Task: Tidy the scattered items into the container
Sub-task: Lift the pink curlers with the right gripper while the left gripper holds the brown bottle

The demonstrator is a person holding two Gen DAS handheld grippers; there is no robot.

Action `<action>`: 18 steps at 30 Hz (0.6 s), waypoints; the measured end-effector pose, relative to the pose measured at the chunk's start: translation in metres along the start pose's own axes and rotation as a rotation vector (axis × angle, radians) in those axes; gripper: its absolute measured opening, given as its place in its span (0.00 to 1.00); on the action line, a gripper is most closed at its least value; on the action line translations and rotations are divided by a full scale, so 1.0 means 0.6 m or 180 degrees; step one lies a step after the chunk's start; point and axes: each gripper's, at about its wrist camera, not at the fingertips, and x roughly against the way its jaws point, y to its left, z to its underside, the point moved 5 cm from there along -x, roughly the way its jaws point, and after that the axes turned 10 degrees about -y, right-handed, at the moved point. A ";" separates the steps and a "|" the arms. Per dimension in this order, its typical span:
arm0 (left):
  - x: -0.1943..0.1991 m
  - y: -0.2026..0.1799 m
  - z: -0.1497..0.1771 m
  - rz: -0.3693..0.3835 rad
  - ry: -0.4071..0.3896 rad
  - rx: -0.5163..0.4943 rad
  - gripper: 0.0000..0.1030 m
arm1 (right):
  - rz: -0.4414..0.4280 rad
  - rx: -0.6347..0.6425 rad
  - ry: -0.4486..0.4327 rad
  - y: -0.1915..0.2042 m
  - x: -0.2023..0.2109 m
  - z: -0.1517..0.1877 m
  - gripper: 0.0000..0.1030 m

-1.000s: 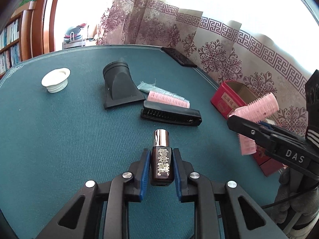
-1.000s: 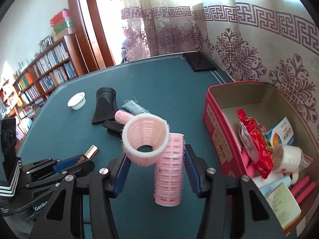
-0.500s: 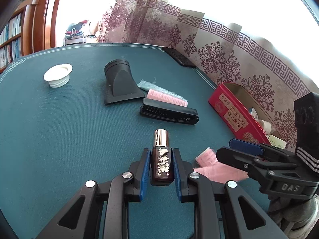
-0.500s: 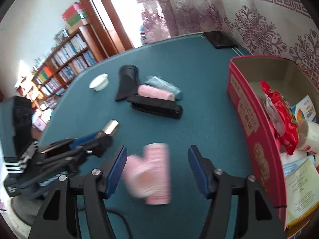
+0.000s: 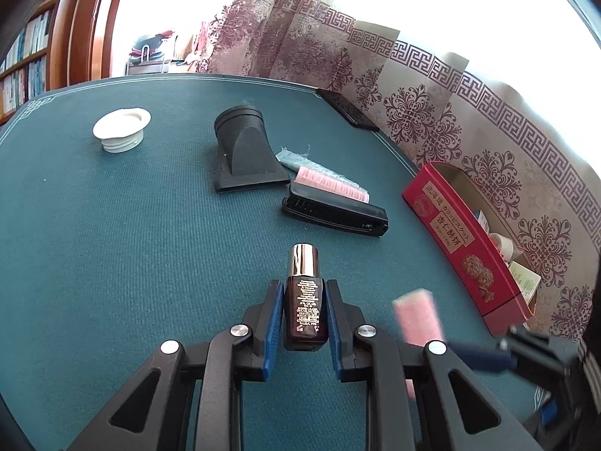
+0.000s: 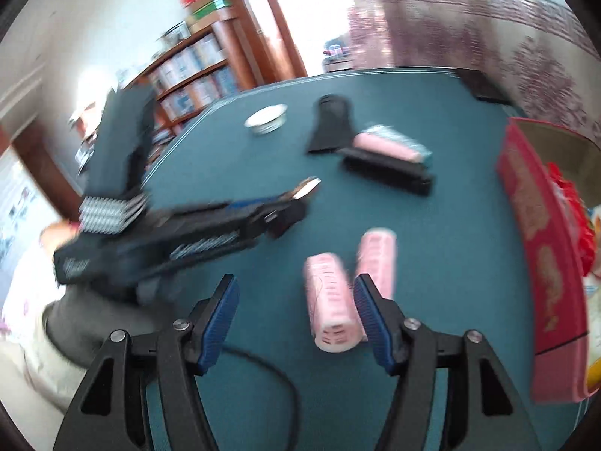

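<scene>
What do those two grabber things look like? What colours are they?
Both are made of black plastic. The left gripper and the right gripper each have two angled black fingers with cut-out holes, blue ribbed pads on the inner sides, and shiny silver screws. A black cable trails under the right one. Seen from the right wrist camera, the left one's body carries a tall black block with a striped silver patch.

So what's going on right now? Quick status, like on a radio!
Left gripper shut on small dark bottle. Right gripper open; two pink rollers loose on the table, outside the red box. Brush and nozzle uncollected.
</scene>
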 end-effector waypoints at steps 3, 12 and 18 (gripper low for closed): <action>0.003 0.003 0.000 0.0001 -0.0011 0.0016 0.22 | -0.0150 0.0082 0.0128 0.025 -0.009 0.016 0.65; 0.011 -0.001 0.003 0.0050 -0.0024 -0.0007 0.22 | 0.0310 -0.0424 0.0321 -0.051 -0.038 0.029 0.74; 0.015 0.006 0.005 0.0037 -0.0033 0.0031 0.22 | 0.0409 -0.0245 0.0255 -0.039 -0.041 0.035 0.74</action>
